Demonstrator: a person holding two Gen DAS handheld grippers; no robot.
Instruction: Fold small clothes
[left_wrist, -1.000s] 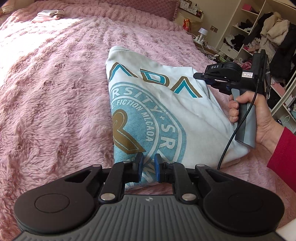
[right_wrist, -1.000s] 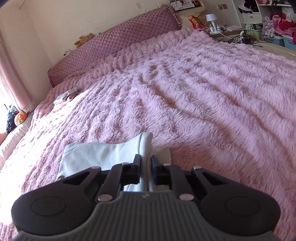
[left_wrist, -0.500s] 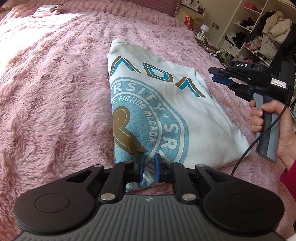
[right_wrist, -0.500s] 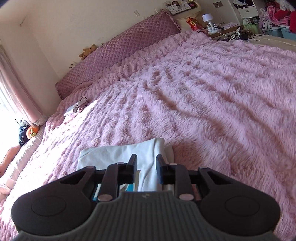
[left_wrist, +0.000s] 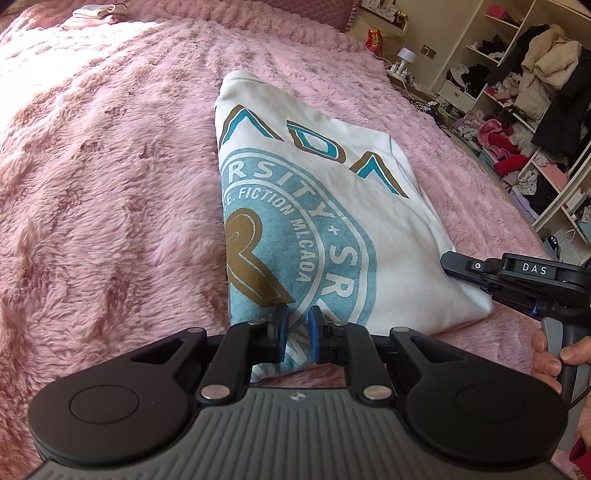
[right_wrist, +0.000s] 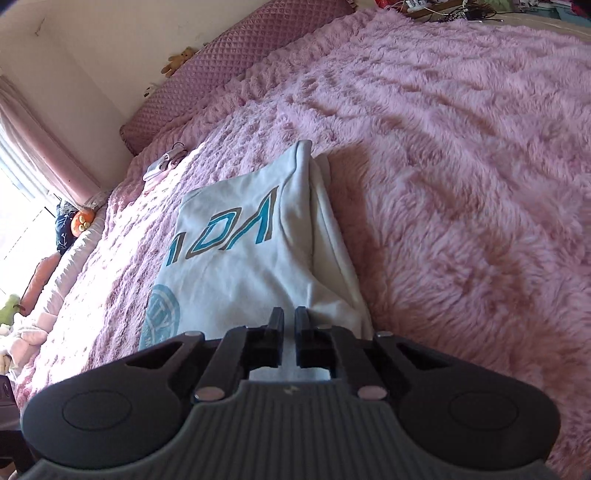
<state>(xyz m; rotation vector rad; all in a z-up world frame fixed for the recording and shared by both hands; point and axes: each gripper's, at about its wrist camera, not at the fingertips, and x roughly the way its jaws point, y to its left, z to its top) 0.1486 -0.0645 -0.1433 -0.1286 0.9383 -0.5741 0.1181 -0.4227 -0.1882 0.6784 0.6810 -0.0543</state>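
A folded white sweatshirt (left_wrist: 332, 206) with a teal and gold printed crest is lying flat on the bed's fluffy pink blanket (left_wrist: 110, 184), stretching away straight ahead of the left tool (left_wrist: 295, 334). The left tool is pinching the garment's near hem: its blue pads (left_wrist: 281, 332) are sitting narrowly apart with the printed fabric passing between them. Off to that tool's right, the right tool (left_wrist: 448, 261) is lying with its black tip at the sweatshirt's near right corner, a hand (left_wrist: 554, 354) gripping its grey handle below.

In the right wrist view, the right tool (right_wrist: 290, 325) is pointing over the same corner of the cloth. Its jaws have just been closing and are now pressed together, a thin sliver of light showing between the fingers (right_wrist: 275, 332); no fabric is visibly caught between them, and the sweatshirt (right_wrist: 258, 240) is lying just ahead of and beneath the tips. The folded layers are showing along the garment's right edge, just ahead and to the right of the tool.

Far beyond the left tool, to its left, a small pale bundle (left_wrist: 96, 16) is resting on the blanket. To its far right, open shelves (left_wrist: 517, 92) are holding heaped clothes.
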